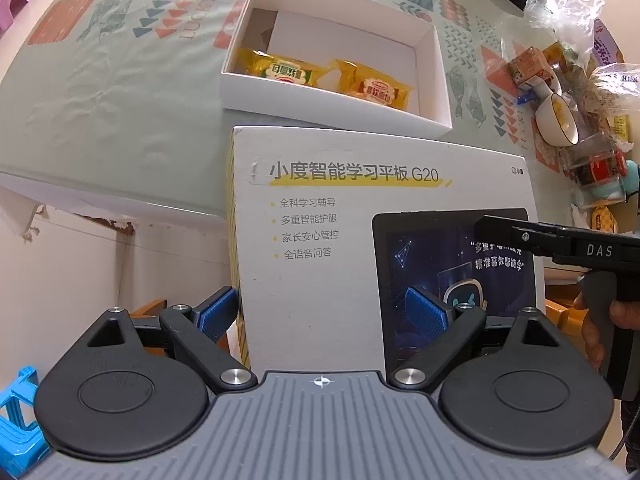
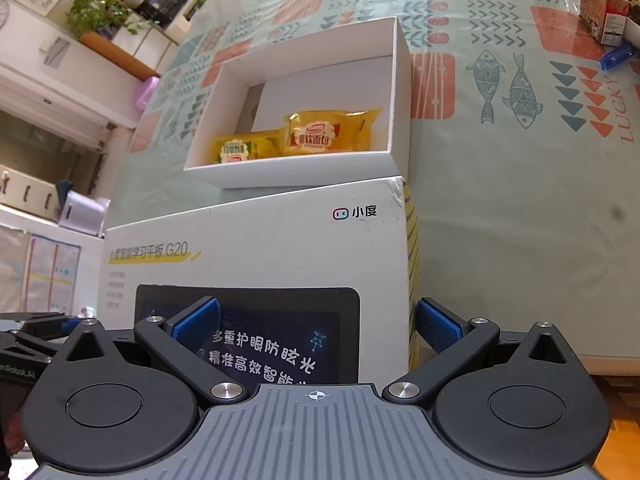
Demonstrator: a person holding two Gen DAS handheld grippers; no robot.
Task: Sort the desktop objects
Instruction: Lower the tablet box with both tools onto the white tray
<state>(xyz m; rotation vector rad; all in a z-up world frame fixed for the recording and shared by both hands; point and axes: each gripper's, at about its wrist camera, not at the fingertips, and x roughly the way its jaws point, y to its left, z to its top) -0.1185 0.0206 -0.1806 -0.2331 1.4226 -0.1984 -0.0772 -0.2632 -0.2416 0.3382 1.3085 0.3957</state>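
Observation:
A white tablet box lid [image 1: 340,240] printed with a tablet picture lies flat in front of an open white box [image 1: 434,80] holding two yellow snack packets [image 1: 286,72] [image 1: 380,90]. My left gripper [image 1: 324,316] is open, its blue pads straddling the lid's left edge. My right gripper [image 2: 316,328] is open, its pads astride the lid's right corner [image 2: 320,240]. The open box [image 2: 400,92] and both packets [image 2: 240,150] [image 2: 328,134] also show in the right wrist view. The right gripper's body [image 1: 560,240] shows at the left view's right side.
The table [image 1: 120,100] has a patterned green cloth. Clutter stands at the far right: a white bowl [image 1: 556,120], a small carton [image 1: 528,64], plastic bags and jars. A blue stool [image 1: 16,420] stands below the table's left edge.

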